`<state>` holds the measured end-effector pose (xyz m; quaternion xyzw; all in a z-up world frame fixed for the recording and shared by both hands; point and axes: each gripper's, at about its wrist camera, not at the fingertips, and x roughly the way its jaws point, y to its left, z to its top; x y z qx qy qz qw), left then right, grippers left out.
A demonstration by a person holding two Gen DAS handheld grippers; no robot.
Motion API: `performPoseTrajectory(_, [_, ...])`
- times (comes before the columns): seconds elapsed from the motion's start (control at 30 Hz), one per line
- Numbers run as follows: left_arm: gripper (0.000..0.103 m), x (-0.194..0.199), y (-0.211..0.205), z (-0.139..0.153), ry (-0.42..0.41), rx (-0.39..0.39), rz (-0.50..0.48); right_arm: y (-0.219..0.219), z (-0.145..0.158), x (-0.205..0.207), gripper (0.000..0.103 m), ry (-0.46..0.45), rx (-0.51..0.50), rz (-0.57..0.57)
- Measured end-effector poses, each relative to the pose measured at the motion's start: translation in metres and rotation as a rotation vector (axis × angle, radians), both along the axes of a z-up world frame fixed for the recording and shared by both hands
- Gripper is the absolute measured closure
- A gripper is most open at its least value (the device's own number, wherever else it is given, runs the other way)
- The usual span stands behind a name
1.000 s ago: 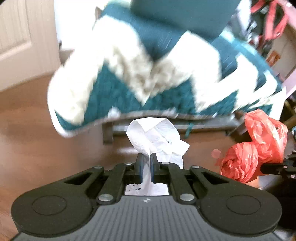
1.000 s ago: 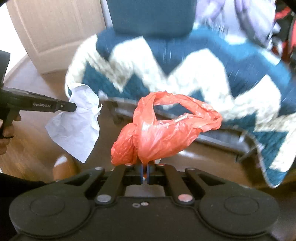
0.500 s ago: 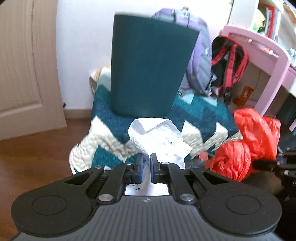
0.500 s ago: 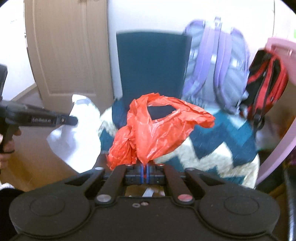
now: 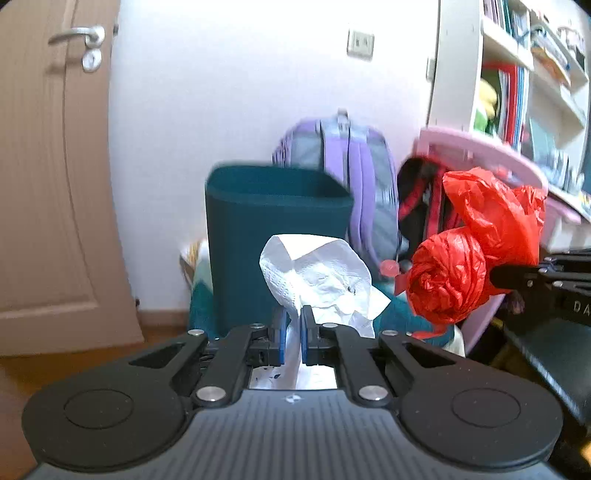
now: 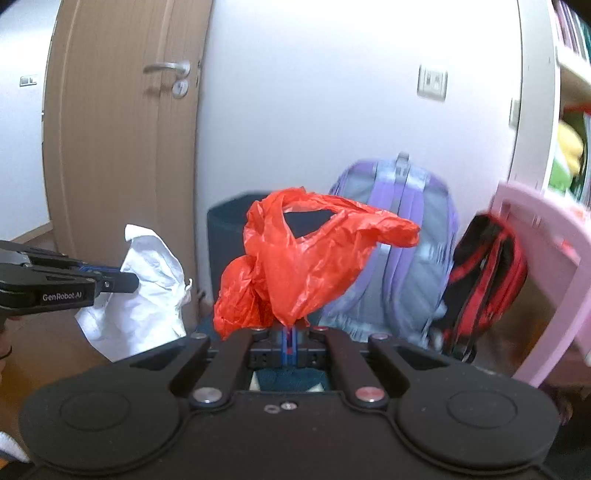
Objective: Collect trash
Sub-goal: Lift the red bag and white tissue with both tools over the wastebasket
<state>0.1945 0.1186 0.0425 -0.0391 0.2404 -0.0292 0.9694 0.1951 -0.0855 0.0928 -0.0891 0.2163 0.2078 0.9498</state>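
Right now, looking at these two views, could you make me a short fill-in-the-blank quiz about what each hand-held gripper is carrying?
1. The left hand-held gripper pinches a white ____.
2. The right hand-held gripper pinches a plastic bag coloured ____.
3. Behind both stands a dark teal ____.
4. The backpack by the wall is ____.

Missing words: tissue; red; bin; purple

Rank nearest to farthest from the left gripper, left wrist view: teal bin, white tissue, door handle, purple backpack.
1. White tissue: clamped in the left gripper.
2. Teal bin: straight ahead, behind the tissue.
3. Purple backpack: behind the bin, to its right, by the wall.
4. Door handle: high up, far left.
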Motion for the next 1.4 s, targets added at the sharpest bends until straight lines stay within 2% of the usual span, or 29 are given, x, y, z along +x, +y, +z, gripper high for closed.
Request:
performPoseTrajectory(0.2, [0.096, 0.020, 0.002, 0.049, -0.095, -0.007, 0.022, 0.012, 0.035, 0.022, 0.102, -0.070, 0.009, -0.013])
performPoseTrajectory(0.4, [0.096, 0.057, 0.006, 0.093, -0.158, -0.003, 0.060, 0.028, 0.061, 0.056, 0.102, -0.129, 0.003, -0.039])
performPoseTrajectory(0.53, [0.096, 0.084, 0.008, 0.116, -0.183, 0.015, 0.082, 0.035, 0.069, 0.086, 0.102, -0.127, 0.010, -0.061])
performPoseTrajectory(0.67, [0.096, 0.112, 0.013, 0.125, -0.193, 0.018, 0.105, 0.043, 0.071, 0.119, 0.102, -0.112, 0.008, -0.078])
performPoseTrajectory(0.9, [0.096, 0.171, 0.018, 0.116, -0.159, 0.026, 0.150, 0.070, 0.050, 0.168, 0.102, -0.074, -0.050, -0.080])
performPoseTrajectory(1.13, [0.096, 0.222, 0.024, 0.076, -0.054, 0.016, 0.174, 0.092, 0.012, 0.208, 0.102, 0.005, -0.105, -0.058])
performPoseTrajectory(1.4, [0.096, 0.256, 0.023, 0.034, 0.040, 0.015, 0.152, 0.109, -0.022, 0.239, 0.102, 0.107, -0.142, -0.025])
